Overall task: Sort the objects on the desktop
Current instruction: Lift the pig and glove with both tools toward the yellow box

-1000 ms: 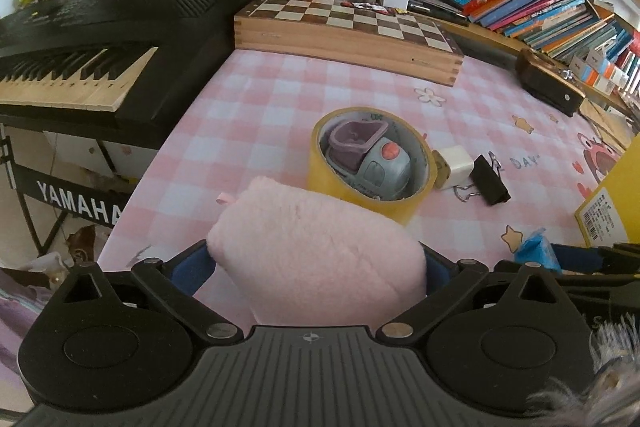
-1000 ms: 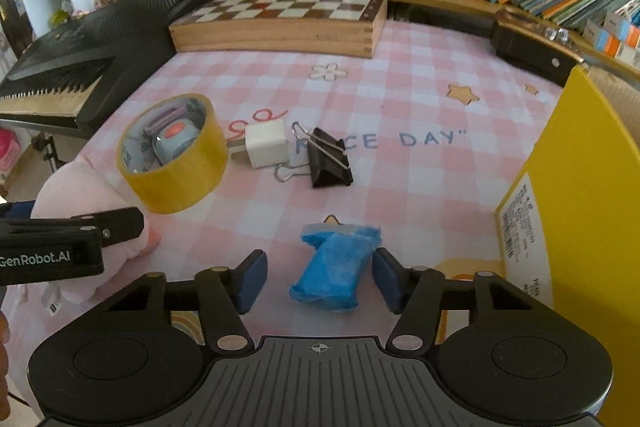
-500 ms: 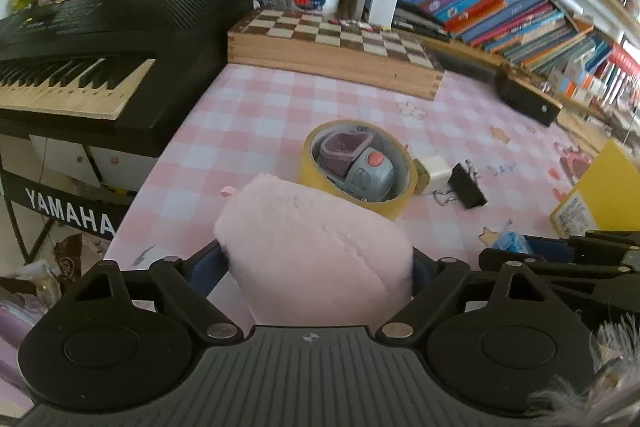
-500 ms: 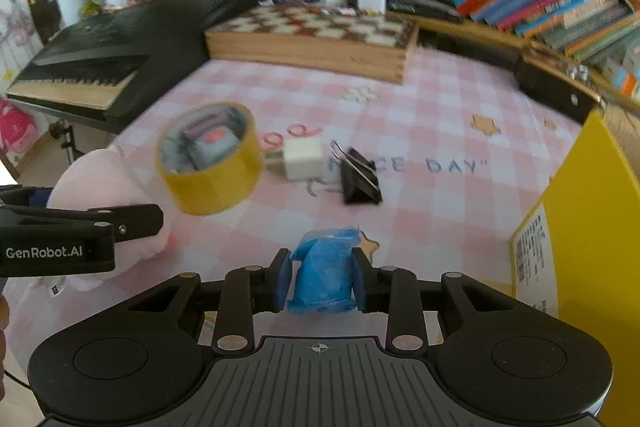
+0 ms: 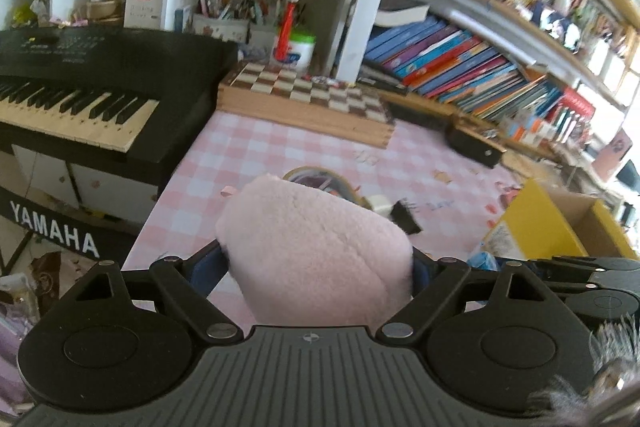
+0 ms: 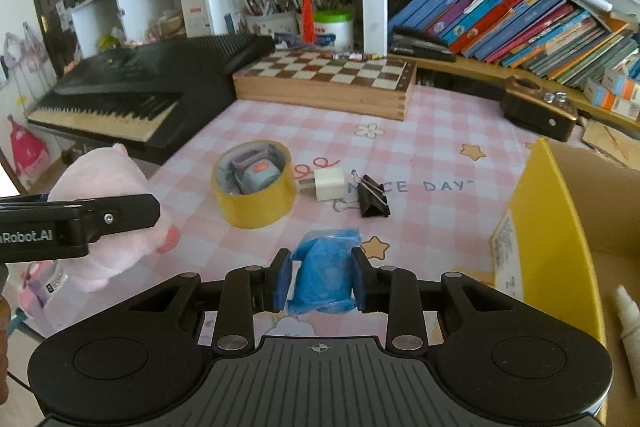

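We held the left tongs point(image 5: 318, 267) closed on a pink plush toy point(image 5: 316, 251), and in the left view that toy filled the middle and hid most of the desk point(image 5: 256, 147) behind it. Only the top rim of the yellow tape roll point(image 5: 308, 173) peeked over it there. The right view gave us the whole roll point(image 6: 254, 187), standing on the pink checked cloth near the desk's left edge with a small grey gadget point(image 6: 256, 175) inside its ring. Just beside it lay a white plug point(image 6: 326, 183) and, touching that, a black binder clip point(image 6: 372, 197). The right tongs point(image 6: 320, 281) were clamped on a crumpled blue packet point(image 6: 324, 275), lifted clear of the cloth. That view also showed the plush toy point(image 6: 108, 223) from the side, raised off the desk at its left edge. The yellow cardboard box point(image 6: 552, 227) stood open at the right edge. A chessboard point(image 6: 328, 79) lay along the far edge, beside a black keyboard point(image 5: 80, 87).
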### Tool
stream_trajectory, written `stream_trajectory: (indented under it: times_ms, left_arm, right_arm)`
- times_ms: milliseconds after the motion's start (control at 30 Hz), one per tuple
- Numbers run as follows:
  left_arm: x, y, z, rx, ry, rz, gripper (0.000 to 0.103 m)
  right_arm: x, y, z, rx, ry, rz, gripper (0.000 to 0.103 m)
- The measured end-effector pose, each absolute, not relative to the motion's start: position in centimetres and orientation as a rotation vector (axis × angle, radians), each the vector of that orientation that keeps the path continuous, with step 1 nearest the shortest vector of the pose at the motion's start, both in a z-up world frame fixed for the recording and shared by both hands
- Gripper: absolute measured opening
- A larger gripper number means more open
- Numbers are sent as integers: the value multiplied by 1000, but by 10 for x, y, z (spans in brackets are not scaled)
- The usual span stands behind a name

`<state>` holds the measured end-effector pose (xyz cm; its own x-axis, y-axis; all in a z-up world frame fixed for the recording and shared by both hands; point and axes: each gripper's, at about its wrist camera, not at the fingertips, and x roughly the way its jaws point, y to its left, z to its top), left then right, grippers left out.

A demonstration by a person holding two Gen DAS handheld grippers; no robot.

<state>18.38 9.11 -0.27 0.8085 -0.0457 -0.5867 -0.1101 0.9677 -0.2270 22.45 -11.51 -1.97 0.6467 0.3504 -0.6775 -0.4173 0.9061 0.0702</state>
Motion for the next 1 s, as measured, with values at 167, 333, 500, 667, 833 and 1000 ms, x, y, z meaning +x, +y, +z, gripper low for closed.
stream_trajectory:
  times_ms: [167, 333, 500, 667, 833, 1000]
  left_arm:
    - [159, 90, 14, -263, 587, -15, 87]
    - [133, 87, 21, -279, 569, -56, 87]
    - [105, 86, 23, -281, 568, -84, 87]
    - [80, 84, 21, -280, 581, -114, 87]
    - [59, 79, 23, -260, 579, -149, 87]
    - [41, 74, 24, -246, 578, -178, 87]
  right_arm:
    - [197, -120, -7, -65, 735, 434, 31]
    - [169, -119, -3, -56, 731, 431, 31]
    - [144, -120, -2, -44, 732, 421, 31]
    - [118, -120, -1, -41, 728, 408, 31]
    - [94, -124, 0, -21, 721, 381, 31]
    - [72, -128, -1, -8, 716, 364, 31]
